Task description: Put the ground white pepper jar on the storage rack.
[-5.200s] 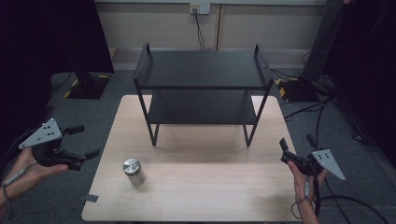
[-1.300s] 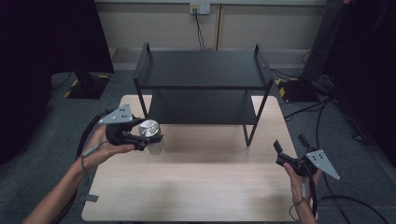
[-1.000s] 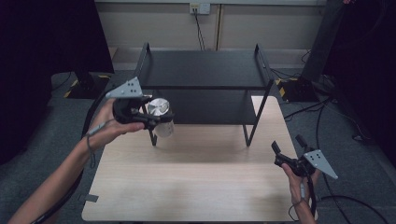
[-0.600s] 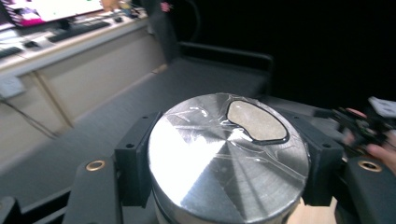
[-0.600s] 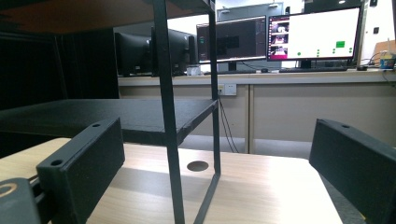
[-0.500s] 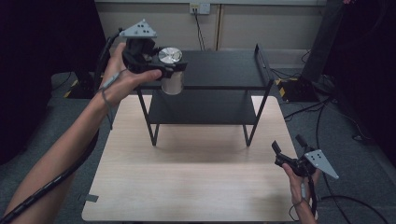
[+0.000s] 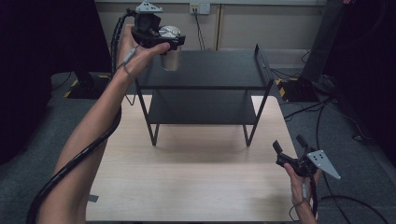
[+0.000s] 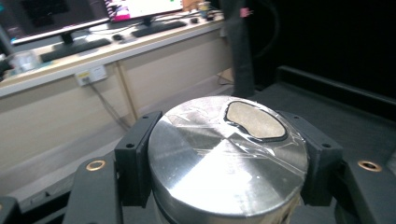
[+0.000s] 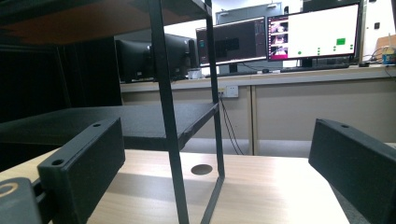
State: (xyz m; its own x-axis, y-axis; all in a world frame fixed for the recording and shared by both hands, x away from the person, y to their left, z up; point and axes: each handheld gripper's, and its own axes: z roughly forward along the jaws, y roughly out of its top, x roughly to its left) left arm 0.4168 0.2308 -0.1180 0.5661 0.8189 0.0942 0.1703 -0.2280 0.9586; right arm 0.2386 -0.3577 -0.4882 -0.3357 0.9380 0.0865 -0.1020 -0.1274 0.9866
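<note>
A silver metal can (image 7: 171,52) with a shiny lid (image 8: 227,154) is clamped in my left gripper (image 7: 164,41), raised over the back left part of the black two-tier shelf's top (image 7: 219,70). In the left gripper view both black jaws press the can's sides, and the lid shows a torn oval opening. I cannot tell whether the can's base touches the shelf. My right gripper (image 7: 290,145) stands open and empty near the table's front right corner, facing the shelf's legs (image 9: 169,121).
The shelf's lower tier (image 7: 201,108) is bare. The wooden table (image 7: 196,182) spreads in front of the shelf. A small round hole (image 9: 201,169) marks the tabletop. Cables (image 7: 322,116) lie on the floor at right, and monitors (image 9: 315,32) stand behind.
My left gripper lifted the can off the table's front left and carried it up and back to over the shelf's top. The right gripper barely moved.
</note>
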